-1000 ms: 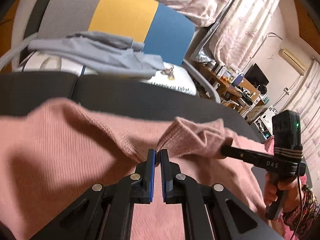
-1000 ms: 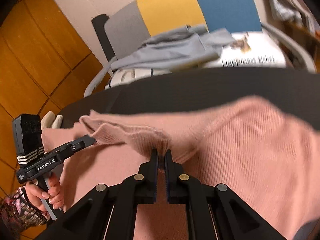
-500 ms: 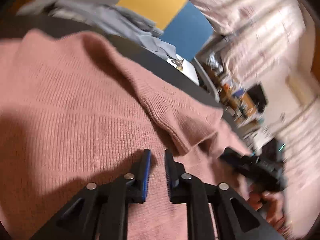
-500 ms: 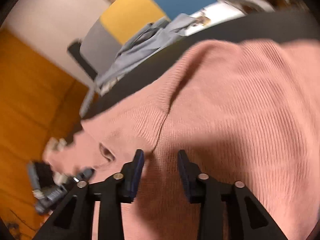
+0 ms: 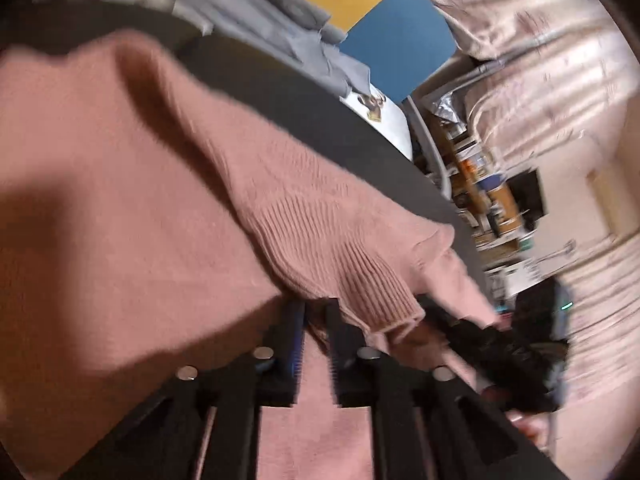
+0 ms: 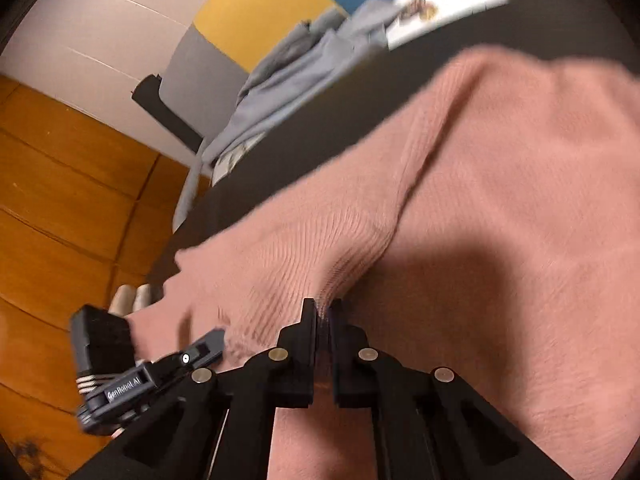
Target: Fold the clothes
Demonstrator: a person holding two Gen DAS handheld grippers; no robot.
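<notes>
Pink knit sweater lies spread over the dark table, its ribbed hem folded back toward the cameras.

Left gripper: jaws nearly together, ribbed edge draped over the tips; looks pinched on the fabric, though blur and the overhang hide the contact. Risk: a shallow bite on a loose knit; a pull could slip the edge out or take only the top layer, and the fold goes crooked.

Right gripper: jaws closed tight on the ribbed hem. Risk: if the two hands travel unevenly, the hem skews or the knit stretches between them. The grey garment on the chair behind sits near the table's far edge; a long sweep forward could catch it.

Against the earlier frames: both sets of jaws stood apart over the sweater half a second ago and have just been closing, fabric now between them. Both views have rolled, and the hem sits closer to the fingers
</notes>
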